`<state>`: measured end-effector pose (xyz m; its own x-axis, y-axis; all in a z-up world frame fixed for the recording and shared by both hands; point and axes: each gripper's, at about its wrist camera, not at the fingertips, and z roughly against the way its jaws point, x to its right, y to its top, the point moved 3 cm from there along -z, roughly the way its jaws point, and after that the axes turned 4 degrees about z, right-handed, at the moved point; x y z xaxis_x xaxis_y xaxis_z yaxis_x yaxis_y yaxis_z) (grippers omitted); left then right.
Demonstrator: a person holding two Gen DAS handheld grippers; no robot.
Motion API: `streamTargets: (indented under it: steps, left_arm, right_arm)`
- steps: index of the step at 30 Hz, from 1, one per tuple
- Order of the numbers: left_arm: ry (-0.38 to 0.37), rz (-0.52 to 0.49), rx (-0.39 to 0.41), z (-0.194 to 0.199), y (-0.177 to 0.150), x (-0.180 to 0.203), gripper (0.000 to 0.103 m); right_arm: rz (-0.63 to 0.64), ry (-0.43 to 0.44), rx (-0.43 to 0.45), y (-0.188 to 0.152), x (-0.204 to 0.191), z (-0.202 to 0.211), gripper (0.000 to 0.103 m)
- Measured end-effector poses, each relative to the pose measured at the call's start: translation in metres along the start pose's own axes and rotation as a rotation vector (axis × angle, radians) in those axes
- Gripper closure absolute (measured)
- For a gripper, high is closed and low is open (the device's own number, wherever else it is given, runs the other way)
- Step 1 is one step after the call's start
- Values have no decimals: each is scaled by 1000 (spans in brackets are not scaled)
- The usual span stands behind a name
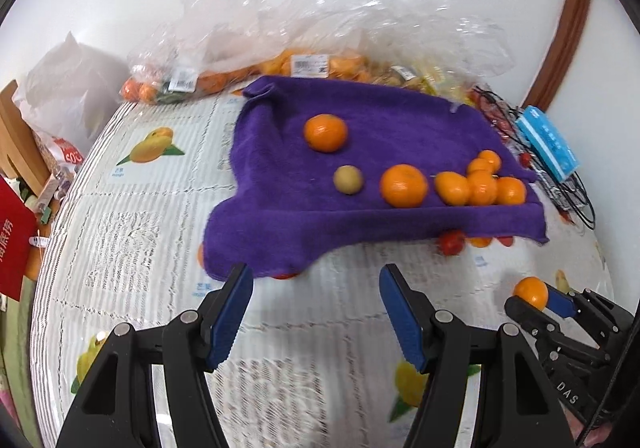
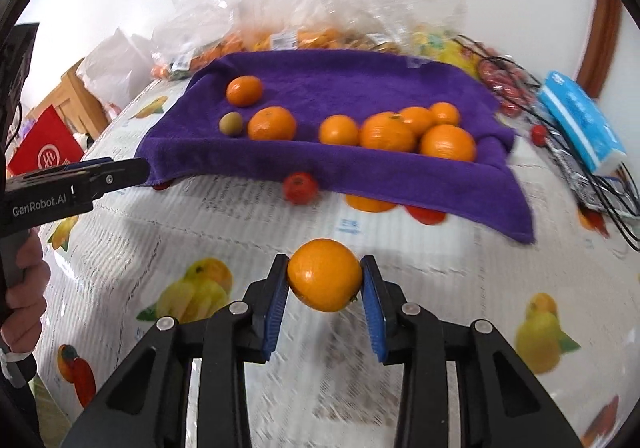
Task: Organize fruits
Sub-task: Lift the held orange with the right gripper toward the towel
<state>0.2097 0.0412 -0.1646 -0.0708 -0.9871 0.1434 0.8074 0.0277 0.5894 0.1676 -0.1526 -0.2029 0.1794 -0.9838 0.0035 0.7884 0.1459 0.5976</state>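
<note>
A purple towel (image 1: pixel 360 119) (image 2: pixel 344 75) lies on the table with several oranges on it, one apart at the back (image 1: pixel 325 132) (image 2: pixel 244 90), a cluster at the right (image 1: pixel 482 183) (image 2: pixel 416 129), and a small yellow-green fruit (image 1: pixel 348 179) (image 2: pixel 231 123). My right gripper (image 2: pixel 325 275) is shut on an orange (image 2: pixel 325 275) above the tablecloth in front of the towel; it also shows in the left wrist view (image 1: pixel 532 294). My left gripper (image 1: pixel 316 284) is open and empty, just in front of the towel's near left corner.
Red tomatoes (image 2: pixel 300 187) (image 1: pixel 451 242) and an orange (image 2: pixel 370 203) peek from under the towel's front edge. Plastic bags of fruit (image 1: pixel 304 63) stand behind the towel. A wire basket with a blue box (image 1: pixel 548 143) (image 2: pixel 580 119) sits at the right. The tablecloth (image 1: pixel 132 215) has fruit prints.
</note>
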Motion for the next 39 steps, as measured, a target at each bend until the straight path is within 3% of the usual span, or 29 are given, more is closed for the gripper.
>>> streamTargets:
  steps: [8,21,32,39]
  left_arm:
    - [1,-15,25,14,-9,30,39]
    - [15,-80,51,27,-20,74,39]
    - [-5,-103,54,31,-24,86,39]
    - [-3,-97,1,14,-26,89,39]
  right_arm:
    - [-65,-53,63,-13,35,41,68]
    - [-124,-111,94,-36,74,75,68]
    - [-128,-95,77,-44,78,77,68]
    - [-122,-105,90,-45,82,76,68]
